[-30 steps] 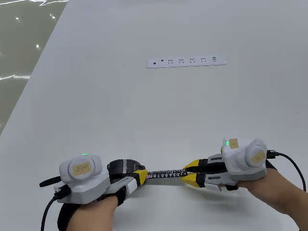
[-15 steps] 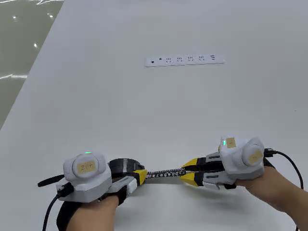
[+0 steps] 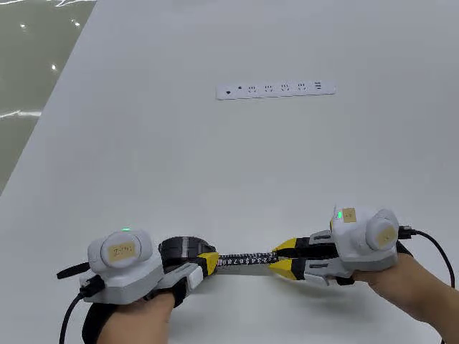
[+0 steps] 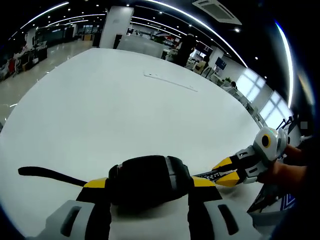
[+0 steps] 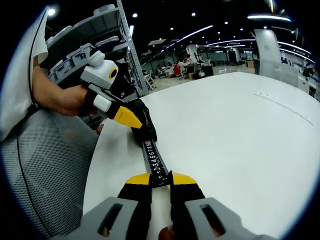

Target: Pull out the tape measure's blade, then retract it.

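Lower centre of head view: left claw [image 4: 149, 183] clenched on black round tape measure case [image 3: 181, 249], resting on white bench [image 3: 215, 158]. Right claw [image 5: 160, 179] pinches tip of numbered blade [image 5: 152, 156], short stretch out. Pull-out step likely in hand. Next: draw right claw away, blade straight.

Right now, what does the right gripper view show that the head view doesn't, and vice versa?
Right gripper view adds: a shelf rack, what looks like a mesh chair, and a white sleeve. Head view adds: green floor beside the table, and the right gripper's cable. Shared: the left gripper clamping the case, the right gripper pinching the blade, and the power strip.
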Demonstrator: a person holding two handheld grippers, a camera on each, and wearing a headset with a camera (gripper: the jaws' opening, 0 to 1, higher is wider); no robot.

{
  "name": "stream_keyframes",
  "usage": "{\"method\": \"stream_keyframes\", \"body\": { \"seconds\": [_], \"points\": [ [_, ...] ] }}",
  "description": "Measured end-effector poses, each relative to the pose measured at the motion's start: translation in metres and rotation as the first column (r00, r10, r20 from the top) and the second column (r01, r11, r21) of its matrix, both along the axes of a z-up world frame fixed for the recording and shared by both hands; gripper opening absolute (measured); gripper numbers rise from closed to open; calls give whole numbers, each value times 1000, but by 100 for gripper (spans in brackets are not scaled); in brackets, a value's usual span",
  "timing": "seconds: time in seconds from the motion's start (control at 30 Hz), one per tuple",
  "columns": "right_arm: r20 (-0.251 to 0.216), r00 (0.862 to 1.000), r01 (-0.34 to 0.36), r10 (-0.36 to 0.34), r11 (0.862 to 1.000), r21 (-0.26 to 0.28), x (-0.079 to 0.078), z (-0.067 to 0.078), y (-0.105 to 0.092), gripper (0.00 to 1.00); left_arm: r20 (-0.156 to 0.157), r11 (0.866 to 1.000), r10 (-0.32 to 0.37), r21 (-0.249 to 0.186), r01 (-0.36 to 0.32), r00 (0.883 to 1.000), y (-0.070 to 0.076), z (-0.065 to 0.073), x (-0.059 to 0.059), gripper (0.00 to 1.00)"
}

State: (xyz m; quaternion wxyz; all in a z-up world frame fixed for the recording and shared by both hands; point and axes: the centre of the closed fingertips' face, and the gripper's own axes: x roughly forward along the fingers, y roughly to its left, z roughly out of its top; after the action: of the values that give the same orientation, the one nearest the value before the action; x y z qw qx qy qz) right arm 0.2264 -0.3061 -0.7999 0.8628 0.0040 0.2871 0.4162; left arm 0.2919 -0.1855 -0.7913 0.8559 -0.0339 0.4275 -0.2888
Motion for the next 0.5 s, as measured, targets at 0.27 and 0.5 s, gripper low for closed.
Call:
{"method": "stream_keyframes", "body": {
  "seconds": [0.27, 0.5],
  "points": [
    [-7, 1000, -4, 4, 1000, -2, -1, 0, 1, 11, 41, 1000, 6, 15, -7, 999, -1, 0, 0, 60],
    [-3, 1000, 3, -3, 1000, 3, -2, 2, 1, 11, 56, 999, 13, 40, -16, 998, -1, -1, 0, 62]
  ]
}}
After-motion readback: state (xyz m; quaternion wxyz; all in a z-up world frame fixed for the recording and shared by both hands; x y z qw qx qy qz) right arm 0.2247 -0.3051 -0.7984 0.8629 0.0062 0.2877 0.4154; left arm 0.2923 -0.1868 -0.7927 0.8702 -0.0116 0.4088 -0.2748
